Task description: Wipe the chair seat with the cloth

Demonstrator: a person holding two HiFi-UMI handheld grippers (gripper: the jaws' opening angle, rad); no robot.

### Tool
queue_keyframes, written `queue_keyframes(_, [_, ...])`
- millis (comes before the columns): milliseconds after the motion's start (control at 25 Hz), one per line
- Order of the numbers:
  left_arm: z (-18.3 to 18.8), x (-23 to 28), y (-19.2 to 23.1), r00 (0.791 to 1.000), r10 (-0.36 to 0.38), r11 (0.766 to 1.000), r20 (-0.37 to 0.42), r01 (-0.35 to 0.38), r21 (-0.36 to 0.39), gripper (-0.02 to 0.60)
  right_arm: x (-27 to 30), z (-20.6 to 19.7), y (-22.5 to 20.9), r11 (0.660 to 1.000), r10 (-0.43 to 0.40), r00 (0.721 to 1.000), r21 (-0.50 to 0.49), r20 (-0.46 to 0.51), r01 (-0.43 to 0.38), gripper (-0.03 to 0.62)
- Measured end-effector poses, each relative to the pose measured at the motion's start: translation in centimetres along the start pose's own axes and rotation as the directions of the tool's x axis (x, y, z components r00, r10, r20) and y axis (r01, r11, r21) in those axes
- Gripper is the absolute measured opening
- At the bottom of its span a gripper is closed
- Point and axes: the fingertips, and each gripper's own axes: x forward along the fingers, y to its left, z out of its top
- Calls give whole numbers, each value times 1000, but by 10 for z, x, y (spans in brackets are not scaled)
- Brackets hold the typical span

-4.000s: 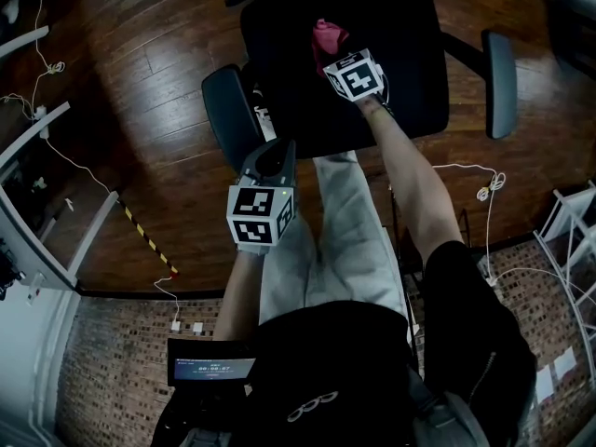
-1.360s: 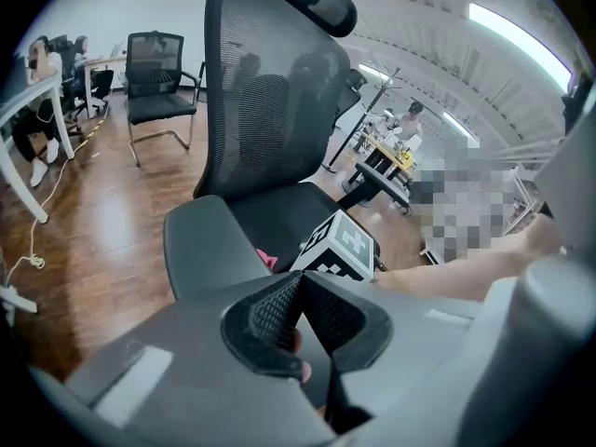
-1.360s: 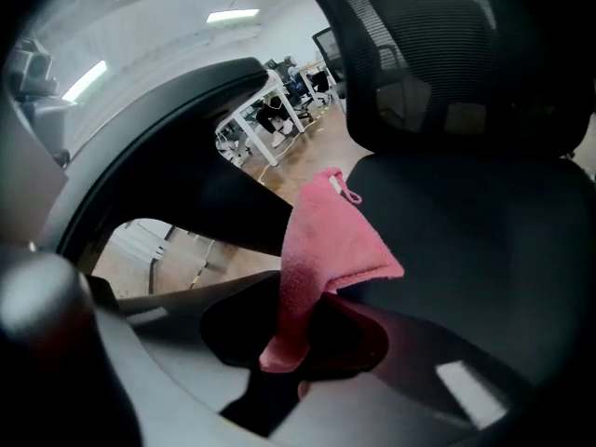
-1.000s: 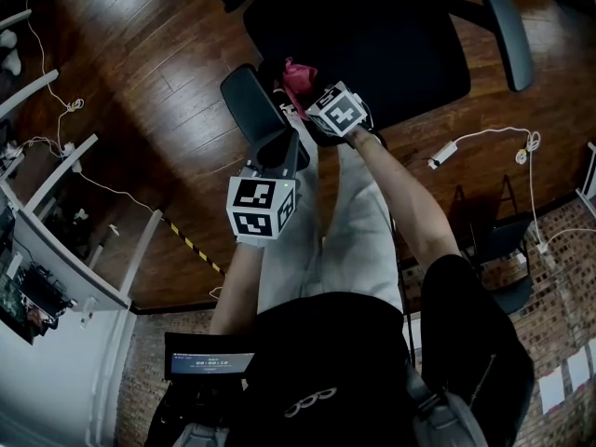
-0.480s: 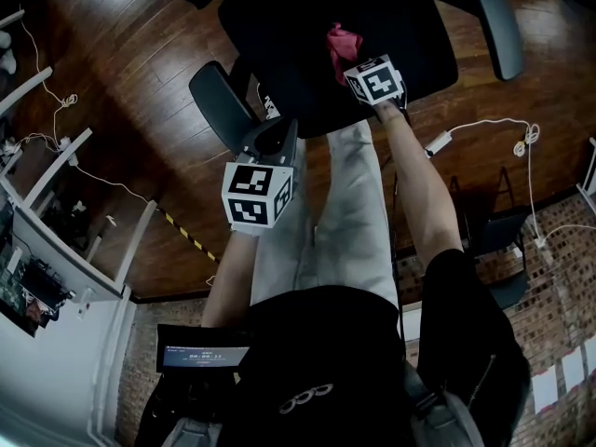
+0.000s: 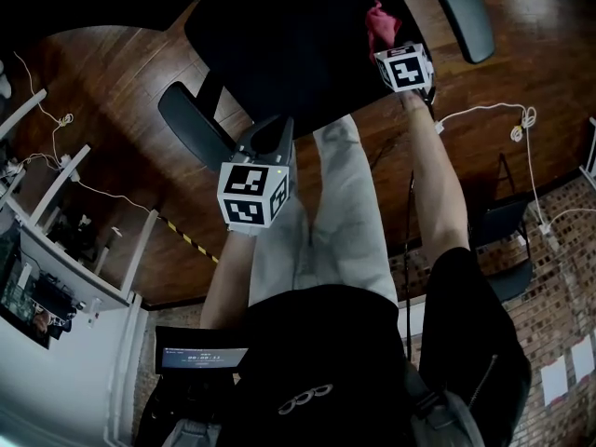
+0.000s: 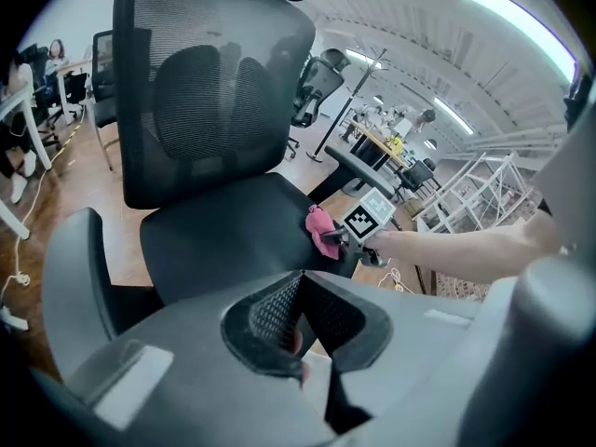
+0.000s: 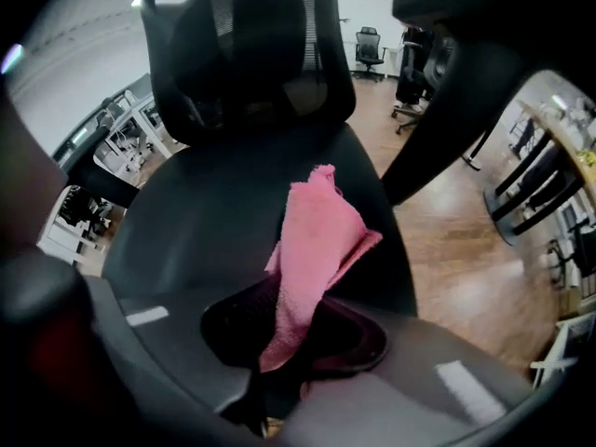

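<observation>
Wiping, at the seat's right side

We judge the wipe under way: our right hand-held gripper (image 8: 289, 335) is clamped on the pink cloth (image 8: 317, 240), crumpled and soft, lying on the black chair seat (image 8: 209, 212) (near the armrest (image 6: 463, 17)). Next calls for a pressed sweep leftward. Our left hand-held gripper (image 7: 296, 282) hangs closed, empty.

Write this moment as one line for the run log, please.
right claw shut on cloth | cloth on chair seat | left claw shut, empty
</observation>
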Motion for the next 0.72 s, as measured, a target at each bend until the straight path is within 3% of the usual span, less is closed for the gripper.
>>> queue_keyframes(280, [11, 12, -17, 1000, -17, 1000, -5, 17, 21, -6, -31, -13, -64, 982, -191, 982, 14, -9, 191, 67])
queue_keyframes(480, [10, 11, -21, 1000, -20, 1000, -3, 21, 22, -6, -57, -27, -99, 919, -394, 917, -10, -64, 394, 67])
queue_keyframes(560, [9, 7, -19, 1000, -21, 1000, 3, 21, 16, -6, -52, -34, -89, 920, -392, 916, -54, -87, 389, 67])
queue_keyframes(720, [8, -5, -6, 1000, -17, 1000, 15, 17, 8, -6, -31, -38, -41, 946, -317, 943, -107, -99, 307, 67])
